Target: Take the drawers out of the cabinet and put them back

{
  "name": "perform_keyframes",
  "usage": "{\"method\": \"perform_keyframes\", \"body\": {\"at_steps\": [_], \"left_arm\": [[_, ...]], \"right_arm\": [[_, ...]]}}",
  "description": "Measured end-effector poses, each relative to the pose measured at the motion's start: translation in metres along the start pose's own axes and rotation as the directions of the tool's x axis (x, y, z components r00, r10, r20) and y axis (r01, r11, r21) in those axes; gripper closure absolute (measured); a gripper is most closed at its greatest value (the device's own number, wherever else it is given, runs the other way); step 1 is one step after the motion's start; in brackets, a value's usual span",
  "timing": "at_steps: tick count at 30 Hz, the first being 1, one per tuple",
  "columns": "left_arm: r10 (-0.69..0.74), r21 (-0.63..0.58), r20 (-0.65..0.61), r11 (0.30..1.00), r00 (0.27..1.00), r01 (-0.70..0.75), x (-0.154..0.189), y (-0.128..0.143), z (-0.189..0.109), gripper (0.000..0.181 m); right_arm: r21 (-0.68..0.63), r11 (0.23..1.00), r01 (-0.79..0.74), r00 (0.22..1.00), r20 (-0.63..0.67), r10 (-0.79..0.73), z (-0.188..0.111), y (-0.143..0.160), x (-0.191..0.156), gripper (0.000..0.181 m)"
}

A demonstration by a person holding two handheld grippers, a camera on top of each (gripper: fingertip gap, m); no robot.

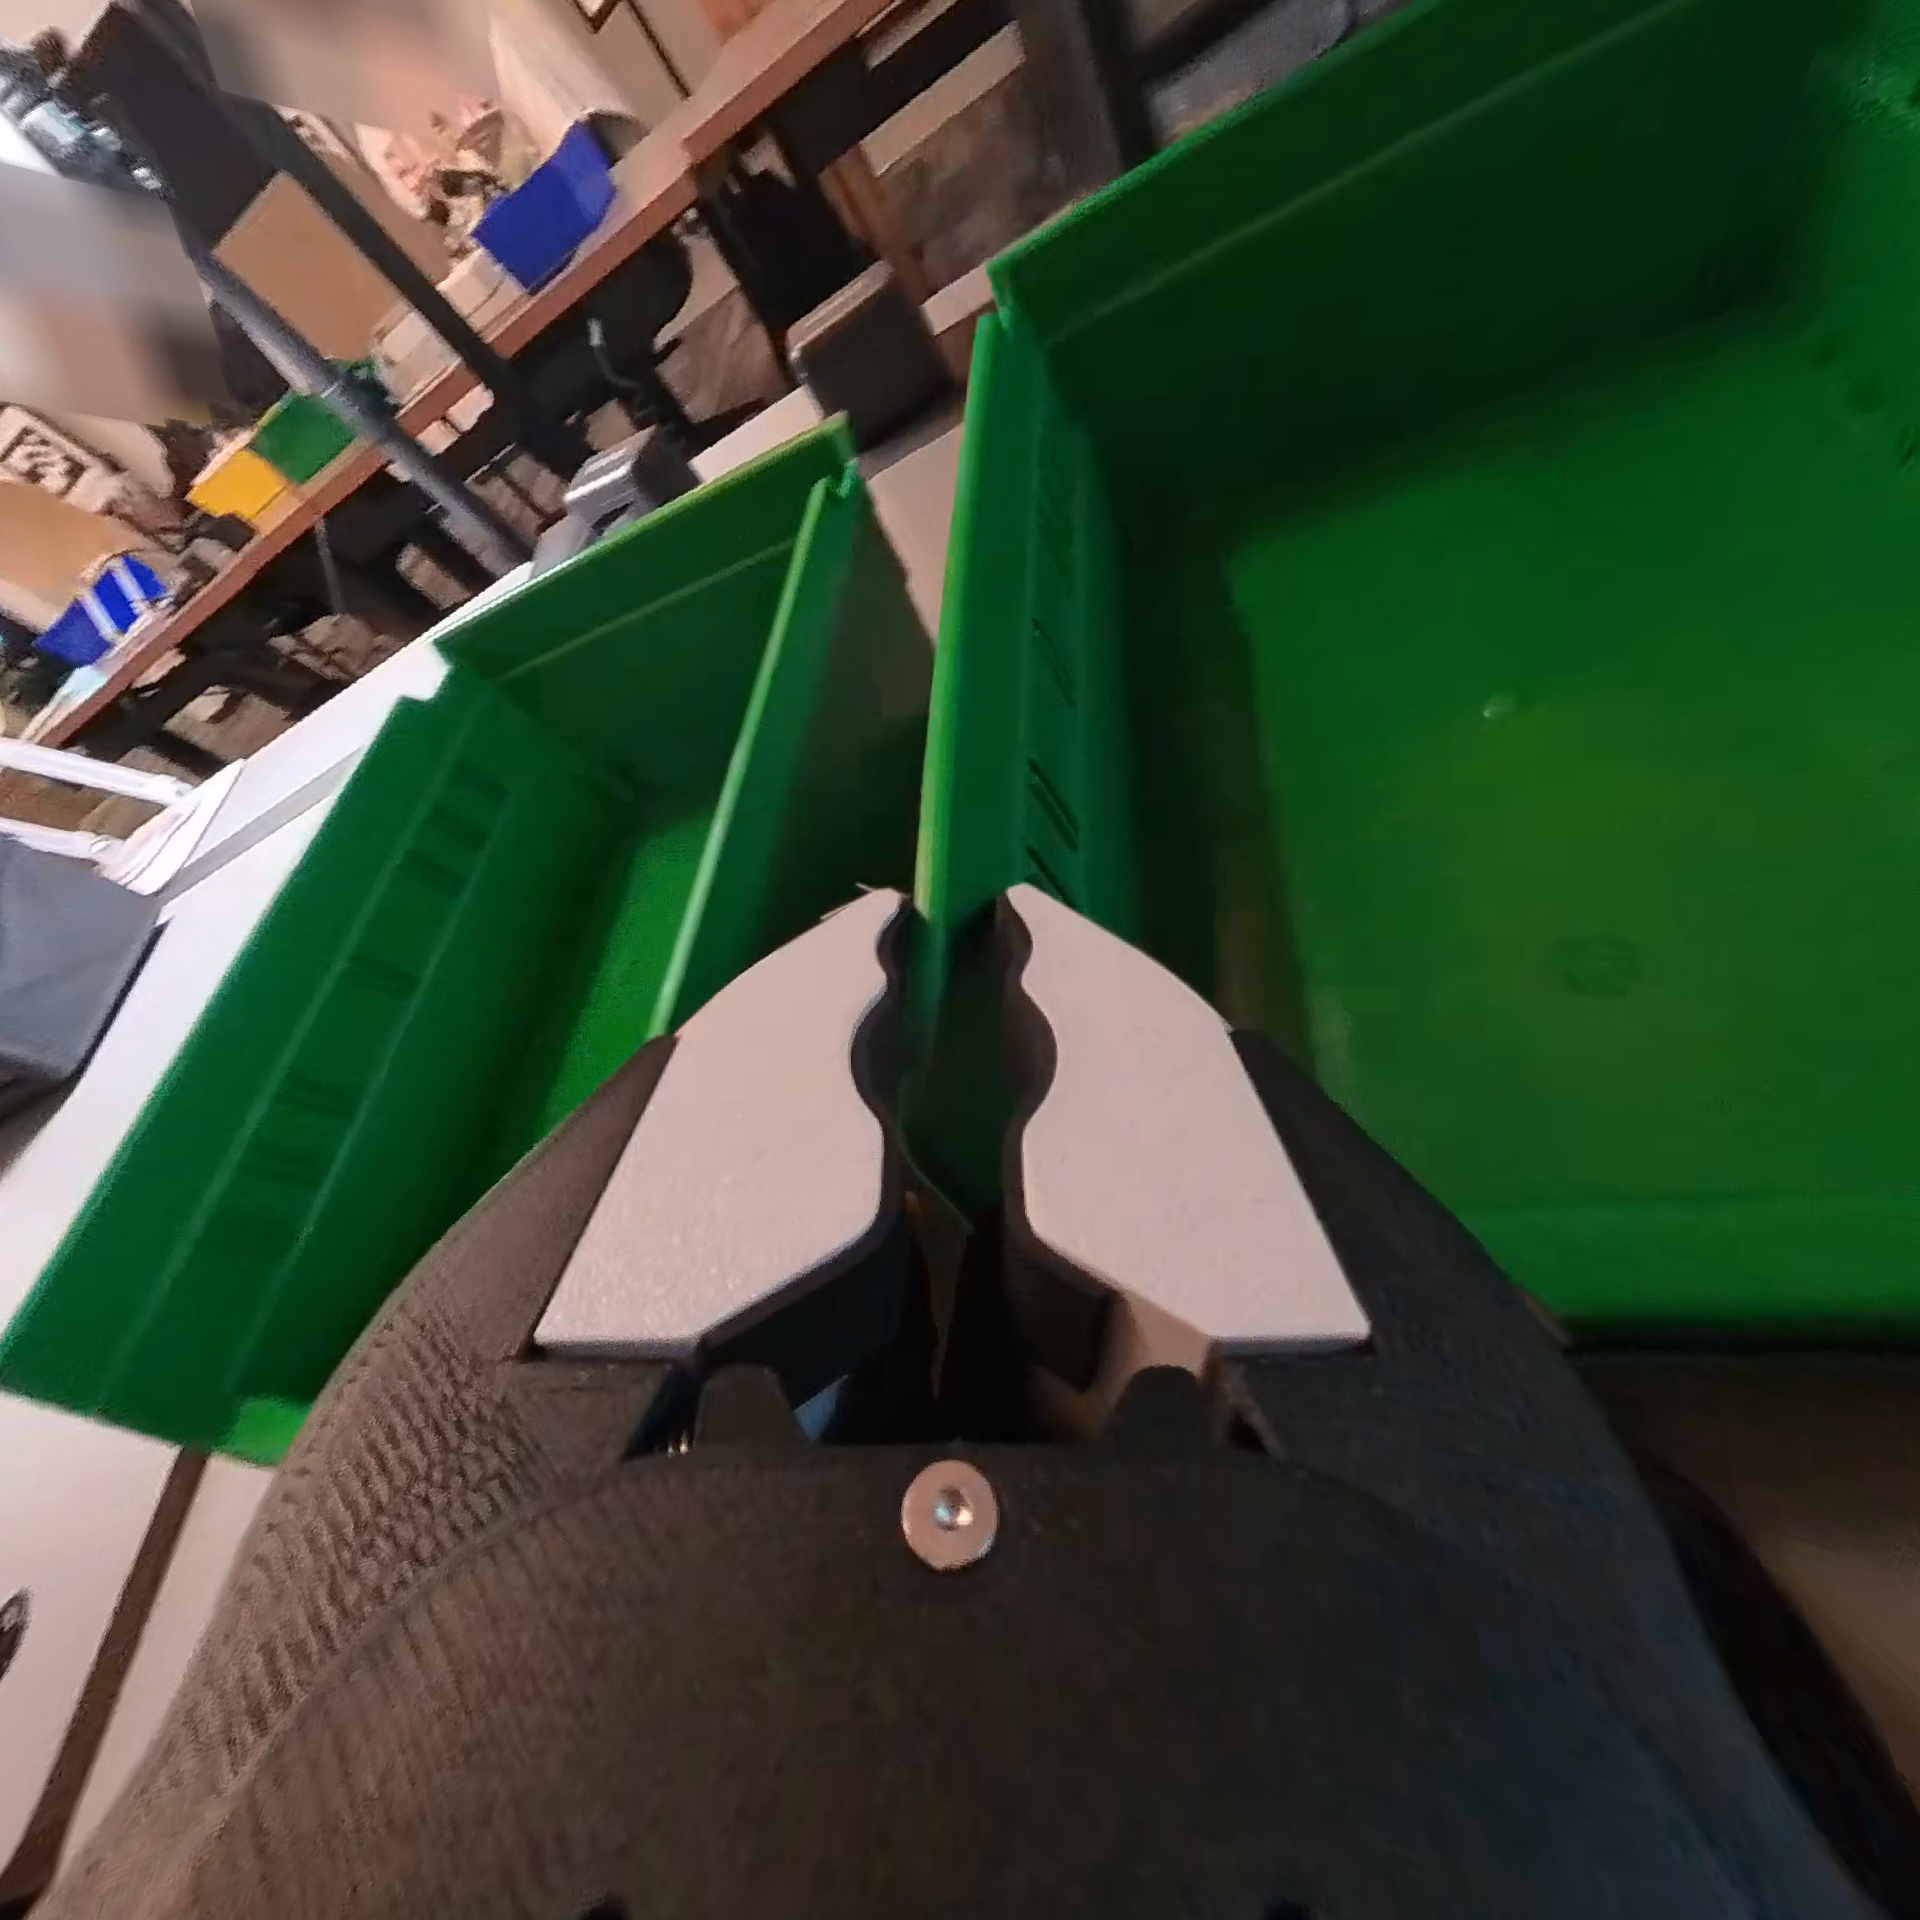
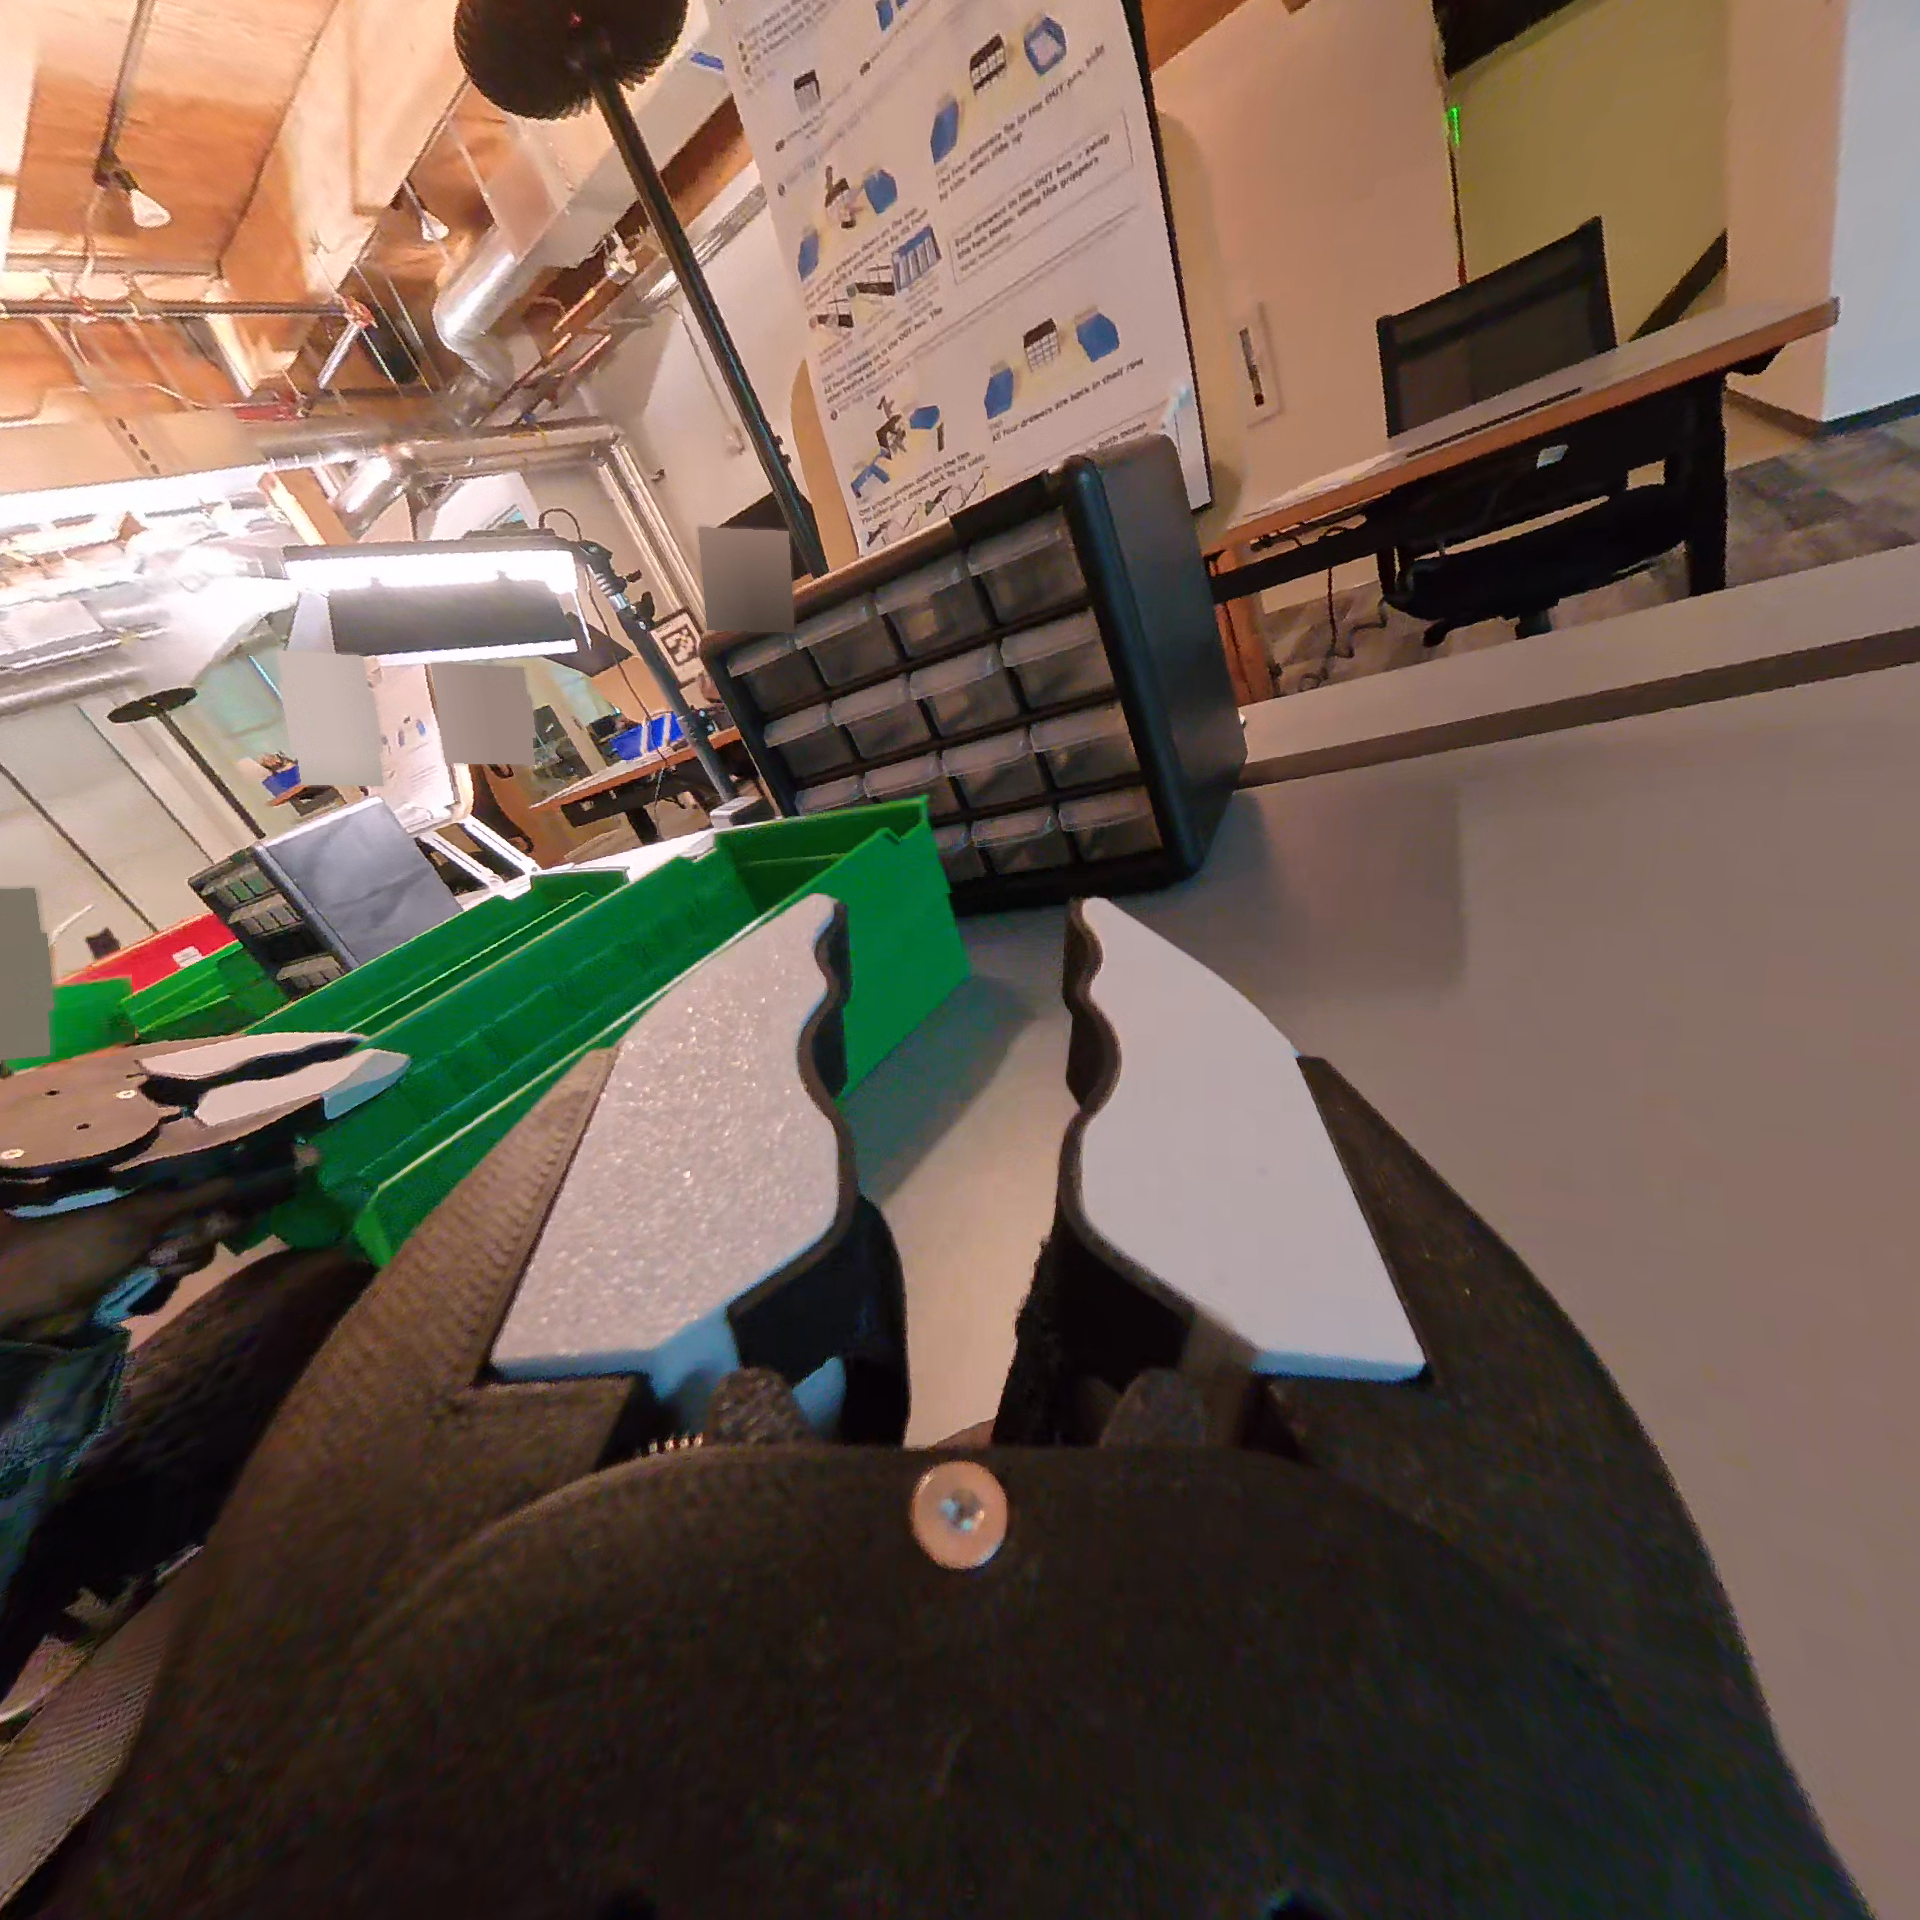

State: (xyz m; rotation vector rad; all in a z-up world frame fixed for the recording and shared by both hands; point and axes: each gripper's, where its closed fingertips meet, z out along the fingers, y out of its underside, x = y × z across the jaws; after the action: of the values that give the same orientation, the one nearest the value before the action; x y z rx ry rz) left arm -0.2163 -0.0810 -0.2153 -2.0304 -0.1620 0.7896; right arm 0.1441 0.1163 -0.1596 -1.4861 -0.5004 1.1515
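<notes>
Pinching green bin (image 1: 1507,727) wall, left gripper (image 1: 951,935)

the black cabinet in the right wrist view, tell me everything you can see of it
The cabinet is a black plastic frame holding a grid of small clear drawers, four across, all pushed in. It stands upright on the grey table, its front angled left. A green bin sits just before its lower left corner, hiding part of the bottom row.

Smooth green plastic bin (image 1: 1507,831); matt grey table (image 2: 1558,987).

two green bins (image 1: 644,790) (image 1: 1507,623), one drawer cabinet (image 2: 997,696)
</notes>
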Motion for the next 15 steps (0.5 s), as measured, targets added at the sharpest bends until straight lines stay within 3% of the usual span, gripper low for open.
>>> {"method": "perform_keyframes", "body": {"at_steps": [15], "left_arm": [[-0.044, -0.058, 0.235, 0.997, 0.971, 0.059, -0.068, 0.035, 0.004, 0.164]], "right_arm": [[-0.036, 0.999, 0.002, 1.0, -0.027, -0.003, 0.004, 0.013, 0.01, 0.143]]}}
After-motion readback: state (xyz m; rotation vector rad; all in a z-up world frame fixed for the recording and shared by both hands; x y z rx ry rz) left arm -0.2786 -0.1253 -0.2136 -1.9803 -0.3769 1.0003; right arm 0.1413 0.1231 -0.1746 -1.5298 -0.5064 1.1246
